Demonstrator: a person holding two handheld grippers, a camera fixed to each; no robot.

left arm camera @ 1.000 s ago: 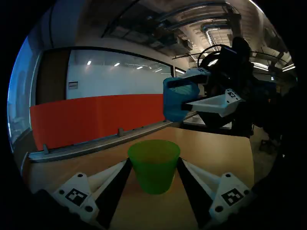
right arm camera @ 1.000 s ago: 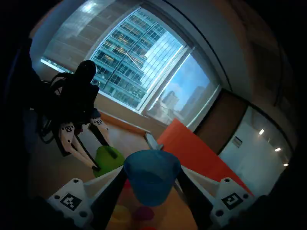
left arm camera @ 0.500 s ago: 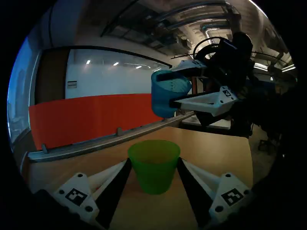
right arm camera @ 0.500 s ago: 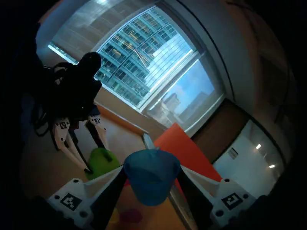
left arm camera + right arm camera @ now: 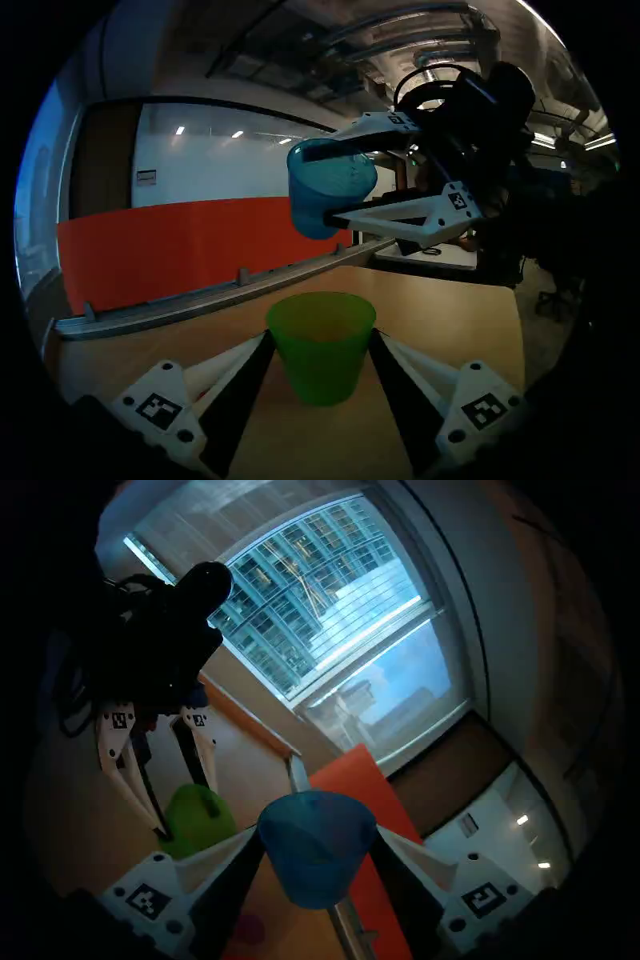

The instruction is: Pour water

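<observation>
**Left gripper.** In the left gripper view, the left gripper is closed on the green cup, with one finger pressing on each side of the cup wall. The green cup stands upright on the table, mouth up. Its position between the fingers is unchanged from one second ago.

**Right gripper.** In the right gripper view, the right gripper is closed on the blue cup, with both fingers pressing on the cup sides. This grip is also unchanged.

**Change in position.**
- In the left gripper view, the blue cup is held in the air and tilted, well above the table.
- One second ago it was up and to the right of the green cup. It has since moved left and slightly higher, and it is now above the green cup, a little left of its centre line.
- The orange panel behind the table has not shifted.
- The right gripper view has rolled. The window now sits higher and steeper than before.
- In the same view, the green cup now sits lower and closer to the right gripper's own left finger.

**Contents.** It cannot be determined whether the blue cup holds water.
</observation>
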